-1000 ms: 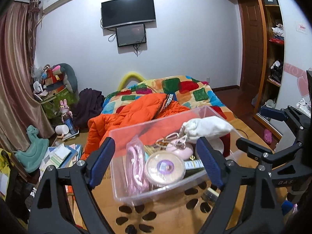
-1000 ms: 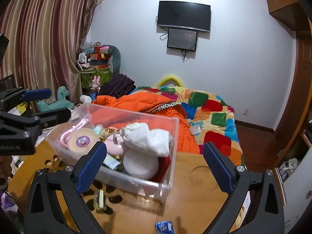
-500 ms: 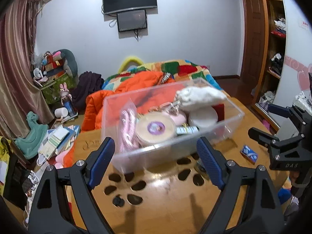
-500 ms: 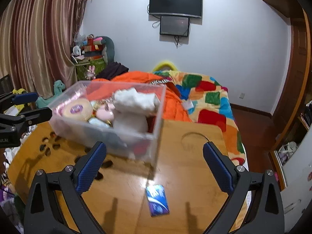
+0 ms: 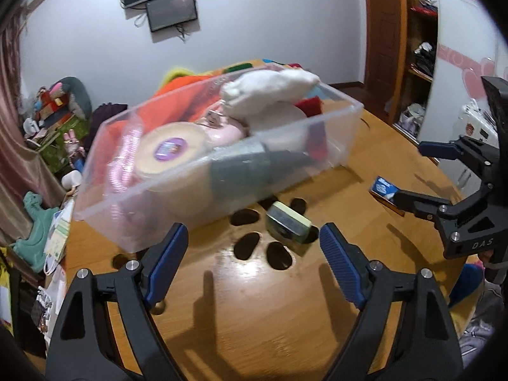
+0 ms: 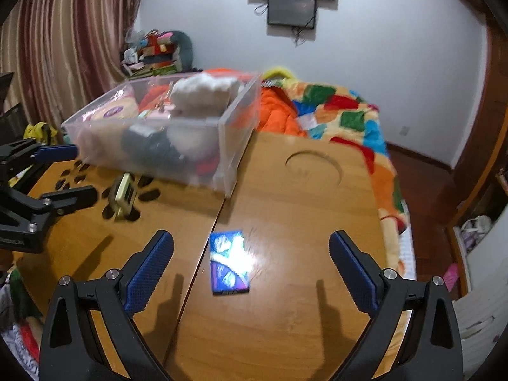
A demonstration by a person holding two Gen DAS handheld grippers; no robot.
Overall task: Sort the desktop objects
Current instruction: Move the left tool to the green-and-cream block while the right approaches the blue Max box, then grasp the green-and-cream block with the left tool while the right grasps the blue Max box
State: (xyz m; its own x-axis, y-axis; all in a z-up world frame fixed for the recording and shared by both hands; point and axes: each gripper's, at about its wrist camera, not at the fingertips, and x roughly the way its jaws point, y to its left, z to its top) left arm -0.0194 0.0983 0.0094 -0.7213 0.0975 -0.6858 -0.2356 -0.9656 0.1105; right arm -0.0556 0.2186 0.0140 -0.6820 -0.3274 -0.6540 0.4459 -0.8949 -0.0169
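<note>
A clear plastic bin full of items stands on the wooden table; a white cloth lies on top and a round tin sits inside. A small yellow-edged block rests on the table's dark cut-outs. A blue packet lies flat. My left gripper is open and empty, just short of the block. My right gripper is open and empty, its fingers to either side of the packet, above it.
A bed with an orange jacket and a patchwork quilt lies behind the table. Curtains and stacked toys stand at the left, wooden shelves at the right. The table has a round recess.
Both grippers have pulled back from the bin and tilted down toward the table. The block now lies before the left gripper and the packet between the right fingers. Both stayed open.
</note>
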